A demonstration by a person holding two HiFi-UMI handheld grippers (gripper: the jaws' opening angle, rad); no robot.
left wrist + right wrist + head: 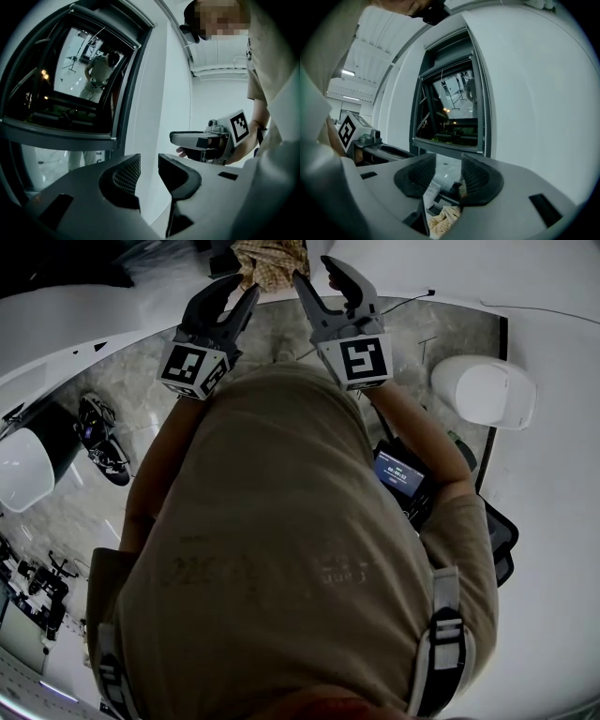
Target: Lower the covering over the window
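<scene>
Our left claw (149, 163) is released. Its jaws stand apart, and only bare white wall (161, 93) shows through the gap. Up and to the left of it is the dark-framed window (79, 70), with a standing figure showing in the glass. Off to its right, at about the same height, is our right claw (448, 164), also released, with its jaws parted and nothing between the pads.

Straight ahead of the right claw is the lower rail of the window. Just beneath its jaws lies a crumpled tan checked cloth (444, 219). From above, the cloth sits between the two claws' tips, but we cannot tell whether either tip touches it.

The covering (449, 58) seems to be the grey band across the top of the window, well above and ahead of both claws. A beaded cord (487, 117) runs down the frame's right side, up and to the right of the right claw.
</scene>
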